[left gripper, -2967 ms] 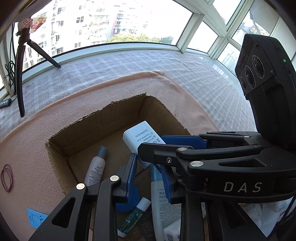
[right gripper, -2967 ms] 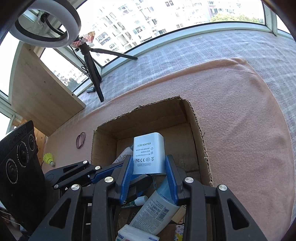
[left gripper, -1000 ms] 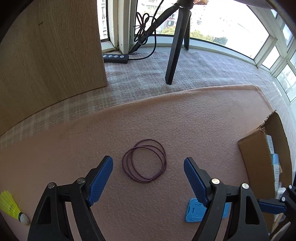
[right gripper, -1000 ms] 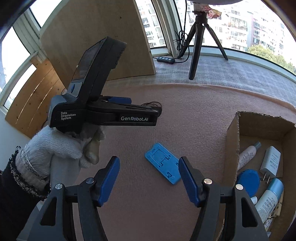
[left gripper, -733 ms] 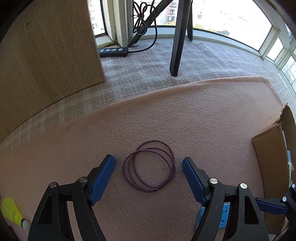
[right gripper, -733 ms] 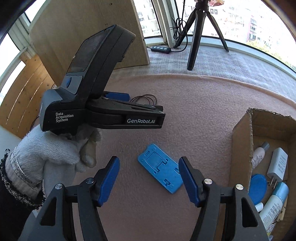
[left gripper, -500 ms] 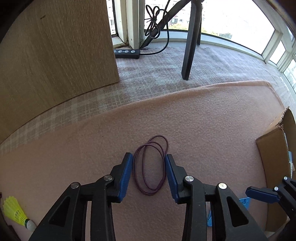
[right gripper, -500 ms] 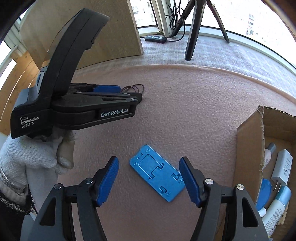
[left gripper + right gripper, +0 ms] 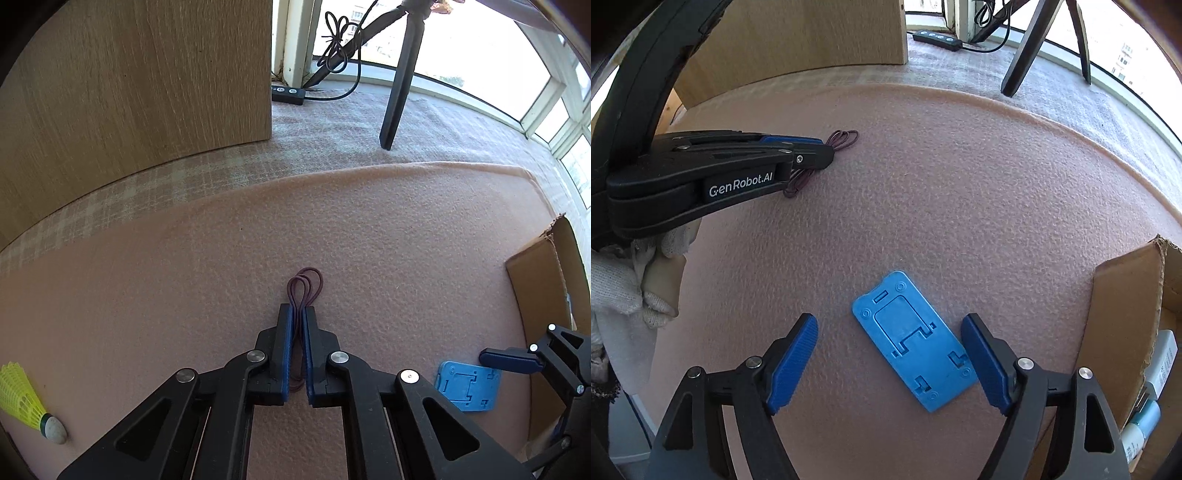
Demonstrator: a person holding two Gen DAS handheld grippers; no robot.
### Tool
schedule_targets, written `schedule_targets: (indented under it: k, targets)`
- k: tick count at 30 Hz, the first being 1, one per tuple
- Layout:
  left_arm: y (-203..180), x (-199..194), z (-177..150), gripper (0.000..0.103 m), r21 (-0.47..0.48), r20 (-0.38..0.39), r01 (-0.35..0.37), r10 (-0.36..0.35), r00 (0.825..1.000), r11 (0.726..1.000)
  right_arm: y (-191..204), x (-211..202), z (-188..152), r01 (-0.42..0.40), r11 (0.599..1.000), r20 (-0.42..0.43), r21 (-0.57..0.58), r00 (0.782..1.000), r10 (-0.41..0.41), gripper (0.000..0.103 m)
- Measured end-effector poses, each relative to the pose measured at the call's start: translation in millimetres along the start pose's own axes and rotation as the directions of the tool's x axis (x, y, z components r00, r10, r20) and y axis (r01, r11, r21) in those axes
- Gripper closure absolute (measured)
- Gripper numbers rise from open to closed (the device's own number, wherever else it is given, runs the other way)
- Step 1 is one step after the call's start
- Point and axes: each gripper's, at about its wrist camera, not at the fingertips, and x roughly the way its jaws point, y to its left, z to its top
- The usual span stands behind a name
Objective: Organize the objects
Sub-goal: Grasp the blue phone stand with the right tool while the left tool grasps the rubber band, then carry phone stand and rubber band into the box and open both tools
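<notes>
My left gripper (image 9: 297,314) is shut on the purple rubber bands (image 9: 306,286), squeezed into a narrow loop on the pink mat (image 9: 184,295); the bands poke out past the tips in the right wrist view (image 9: 843,139). My right gripper (image 9: 889,332) is open low over the mat, its blue pads on either side of a flat blue phone stand (image 9: 914,345). The stand also shows in the left wrist view (image 9: 466,386). The cardboard box (image 9: 1123,325) stands at the right with bottles inside.
A yellow shuttlecock (image 9: 22,402) lies at the mat's left edge. A wooden panel (image 9: 129,92) stands behind the mat. A tripod leg (image 9: 397,92) and a power strip (image 9: 288,93) are on the sill beyond.
My left gripper has closed on the rubber bands, squeezing them narrow. My right gripper has dropped lower and closer around the blue phone stand, still open.
</notes>
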Motion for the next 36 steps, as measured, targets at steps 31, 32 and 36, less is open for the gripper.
schedule_targets:
  k: [31, 32, 36]
  targets:
    - [-21, -106, -113, 0.099, -0.018, 0.103, 0.153, -0.150, 0.983, 0.988, 2, -85, -98, -0.020, 0.993, 0.213, 0.114, 0.977, -0.005, 0.070]
    - [-28, -112, -111, 0.099, -0.005, 0.111, 0.160, -0.159, 0.981, 0.987, -2, -94, -104, -0.024, 0.992, 0.229, 0.121, 0.974, -0.005, 0.070]
    - [-57, -125, -103, 0.099, 0.044, 0.130, 0.189, -0.193, 0.972, 0.981, -24, -117, -114, -0.027, 0.986, 0.284, 0.164, 0.959, -0.021, 0.070]
